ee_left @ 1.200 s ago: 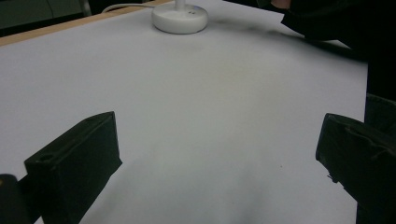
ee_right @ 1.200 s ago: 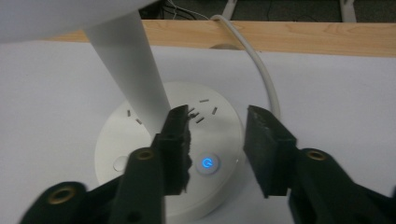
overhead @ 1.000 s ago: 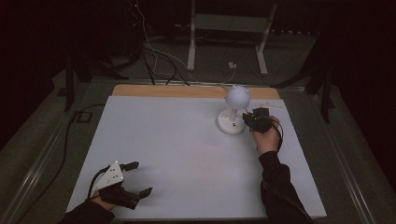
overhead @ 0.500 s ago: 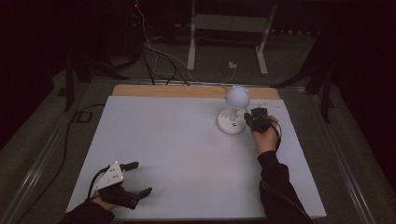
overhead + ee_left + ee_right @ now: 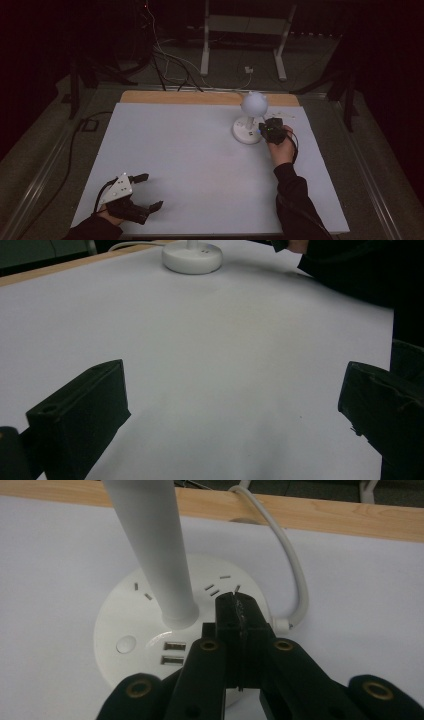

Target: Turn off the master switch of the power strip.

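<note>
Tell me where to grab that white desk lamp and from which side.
Grip the lamp by its upright stem, coming in level from the right, where the right gripper already sits, shut, over the base. The stem is slim and tapered enough for the jaws; the round base looks too wide and flat.

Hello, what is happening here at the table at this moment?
A person works at a white table with a tool in each hand. The right tool is shut, its tips over the round base of a white desk lamp, near the stem and the two USB ports. The left tool rests open at the near left corner, holding nothing.
</note>
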### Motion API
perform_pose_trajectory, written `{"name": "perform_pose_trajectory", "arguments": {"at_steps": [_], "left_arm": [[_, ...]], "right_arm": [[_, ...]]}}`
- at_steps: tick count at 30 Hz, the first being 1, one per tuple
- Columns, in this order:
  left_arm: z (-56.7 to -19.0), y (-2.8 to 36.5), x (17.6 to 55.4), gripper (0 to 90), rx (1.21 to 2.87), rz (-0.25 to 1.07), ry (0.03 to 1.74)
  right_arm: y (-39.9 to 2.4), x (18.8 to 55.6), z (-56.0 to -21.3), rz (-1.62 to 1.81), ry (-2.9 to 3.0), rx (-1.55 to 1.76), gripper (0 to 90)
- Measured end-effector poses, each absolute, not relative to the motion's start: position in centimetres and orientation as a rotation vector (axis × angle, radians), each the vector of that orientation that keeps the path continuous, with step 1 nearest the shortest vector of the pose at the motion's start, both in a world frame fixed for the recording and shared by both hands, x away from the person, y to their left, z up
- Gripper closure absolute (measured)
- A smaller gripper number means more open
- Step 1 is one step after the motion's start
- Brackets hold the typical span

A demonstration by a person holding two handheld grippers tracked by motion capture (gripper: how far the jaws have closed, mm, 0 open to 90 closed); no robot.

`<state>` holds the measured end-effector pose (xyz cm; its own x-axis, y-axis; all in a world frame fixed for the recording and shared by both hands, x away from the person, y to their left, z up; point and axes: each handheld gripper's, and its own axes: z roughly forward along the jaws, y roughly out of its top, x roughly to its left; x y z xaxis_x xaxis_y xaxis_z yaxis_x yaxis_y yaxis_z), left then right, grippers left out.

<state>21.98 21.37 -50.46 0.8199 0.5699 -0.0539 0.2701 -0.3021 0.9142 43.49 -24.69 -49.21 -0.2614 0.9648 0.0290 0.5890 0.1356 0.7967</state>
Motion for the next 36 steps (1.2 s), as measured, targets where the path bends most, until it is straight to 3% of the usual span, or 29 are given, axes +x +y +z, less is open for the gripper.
{"name": "perform_pose_trajectory", "arguments": {"at_steps": [36], "left_arm": [[-50.5,21.3,22.0,0.3,1.9,0.338,0.63]], "right_arm": [[-24.1,43.3,-50.9,0.904,1.943,1.394,90.0]]}}
